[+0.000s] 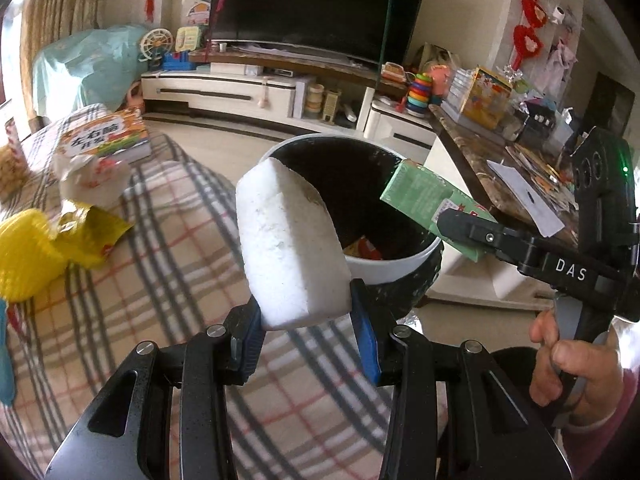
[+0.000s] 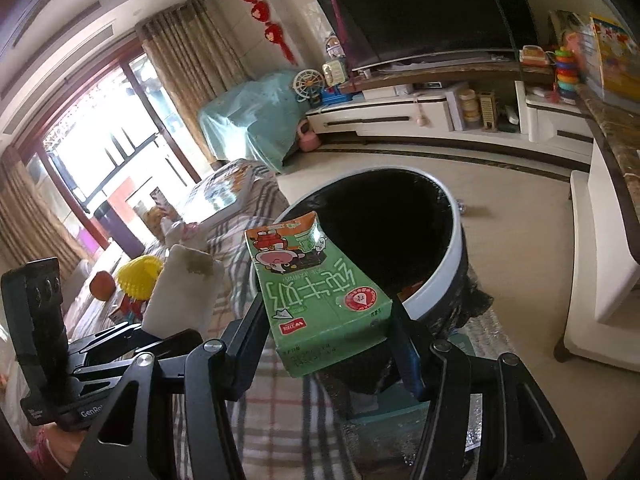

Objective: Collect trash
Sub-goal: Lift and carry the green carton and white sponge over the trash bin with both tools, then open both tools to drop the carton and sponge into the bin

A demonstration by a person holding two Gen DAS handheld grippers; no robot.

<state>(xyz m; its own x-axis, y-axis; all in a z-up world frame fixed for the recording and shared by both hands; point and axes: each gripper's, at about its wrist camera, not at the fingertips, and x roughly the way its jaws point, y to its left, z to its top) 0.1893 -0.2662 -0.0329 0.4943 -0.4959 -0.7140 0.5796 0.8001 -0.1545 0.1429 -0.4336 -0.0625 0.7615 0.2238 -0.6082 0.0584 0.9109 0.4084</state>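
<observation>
Foam block clamped in left tool, beside bin rim.

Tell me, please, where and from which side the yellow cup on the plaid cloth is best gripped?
Grip the yellow cup across its narrower top, from above. It stands mouth-down on the plaid cloth, flaring toward the base, so the wide bottom edge would likely be too broad for the jaws, and the ribbed wall looks thin, so close gently. Both grippers are full now: left holds the foam block, right the carton.
</observation>
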